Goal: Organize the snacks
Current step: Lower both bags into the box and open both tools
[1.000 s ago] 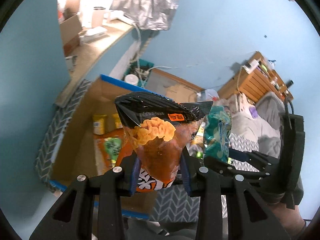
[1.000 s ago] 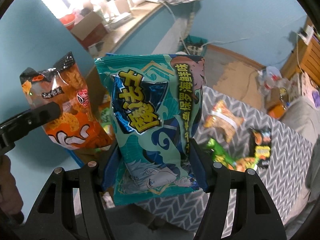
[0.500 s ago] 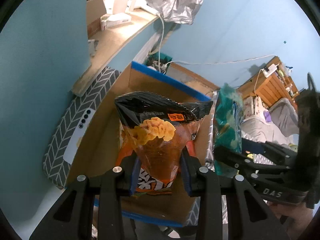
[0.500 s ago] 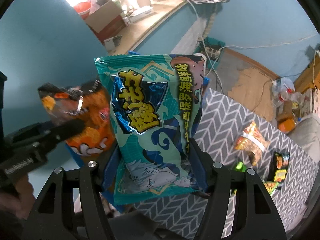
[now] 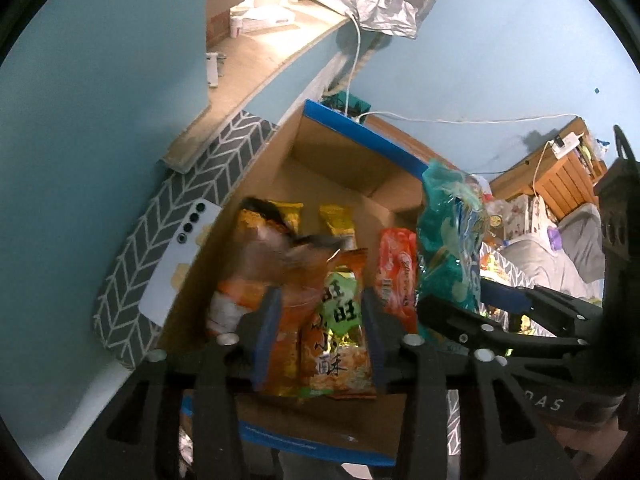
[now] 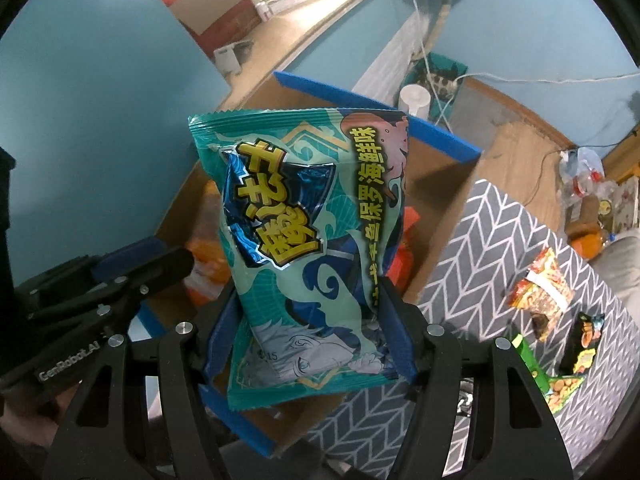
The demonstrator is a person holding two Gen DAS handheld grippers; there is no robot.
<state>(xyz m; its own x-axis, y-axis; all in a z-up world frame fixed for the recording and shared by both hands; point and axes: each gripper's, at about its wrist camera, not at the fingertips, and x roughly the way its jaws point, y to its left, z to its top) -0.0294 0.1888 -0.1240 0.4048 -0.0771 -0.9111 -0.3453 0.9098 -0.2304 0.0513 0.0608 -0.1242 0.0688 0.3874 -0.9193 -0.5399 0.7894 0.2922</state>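
My left gripper (image 5: 318, 332) is open above the blue-edged cardboard box (image 5: 360, 132). The orange and black chip bag (image 5: 276, 256) is blurred in front of the fingers, dropping among the snack packets in the box. My right gripper (image 6: 312, 340) is shut on a teal snack bag (image 6: 304, 240) and holds it upright over the box's right side (image 6: 440, 140). The teal bag also shows in the left wrist view (image 5: 448, 240), and the left gripper shows in the right wrist view (image 6: 136, 276).
Several packets lie in the box, among them an orange and green one (image 5: 340, 320) and a red one (image 5: 394, 268). A white phone (image 5: 176, 264) lies on the grey chevron cloth (image 6: 500, 248). More snack packets (image 6: 540, 292) lie on the cloth at right.
My left gripper has opened and let go of the orange chip bag, which falls into the box. The right gripper has moved closer over the box with the teal bag.
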